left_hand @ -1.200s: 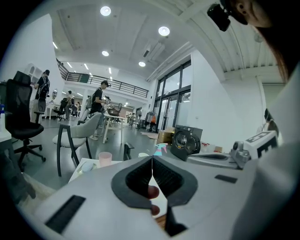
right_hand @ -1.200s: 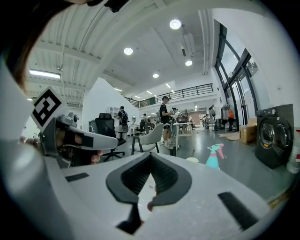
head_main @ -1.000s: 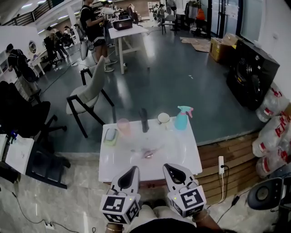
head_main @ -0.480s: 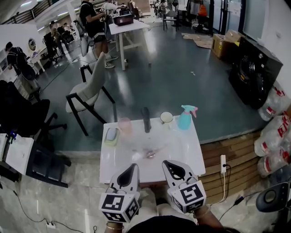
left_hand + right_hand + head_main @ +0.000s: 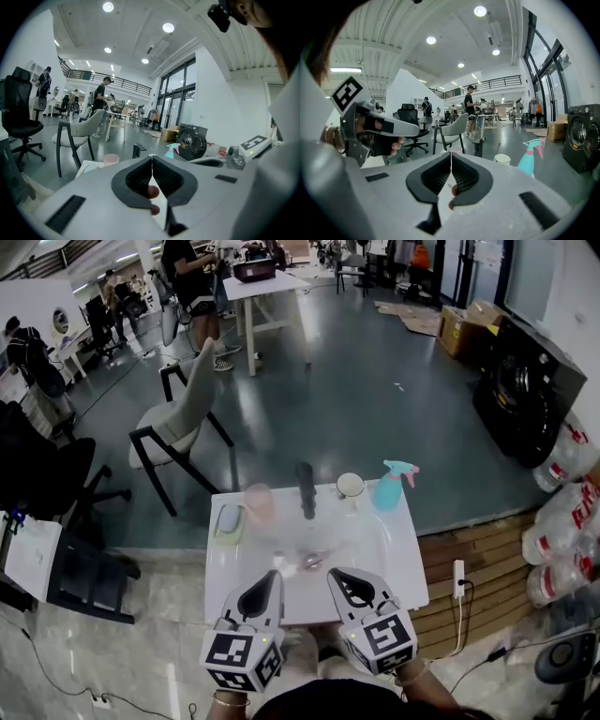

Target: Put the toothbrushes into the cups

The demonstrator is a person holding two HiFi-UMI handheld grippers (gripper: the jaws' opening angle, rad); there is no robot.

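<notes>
Toothbrushes (image 5: 309,559) are in neither gripper; they lie flat near the middle of the desk (image 5: 375,568) as a thin pinkish shape, too blurred to count.

Nearest, over the near edge of the desk, hang the two grippers, side by side. The left gripper (image 5: 265,589) has its dark ribbed pads pressed together, tip against tip, with nothing between them; its own view shows the same (image 5: 151,161). The right gripper (image 5: 345,585) is also pressed together and empty (image 5: 451,161). Both have smooth white shells and a marker cube at the back.

The desk top is white, glossy and rectangular. Toward the left edge lies a small pale green dish (image 5: 229,519) with rounded corners.

Along the far edge, from left to right, stand a translucent pink cup (image 5: 258,501), a slim black object (image 5: 305,488) that I cannot identify, a round white cup (image 5: 350,486), and at the far right corner a teal spray bottle (image 5: 389,486) with a pink trigger.

Behind the desk, a grey chair (image 5: 187,413) with black legs stands on a shiny dark floor.
</notes>
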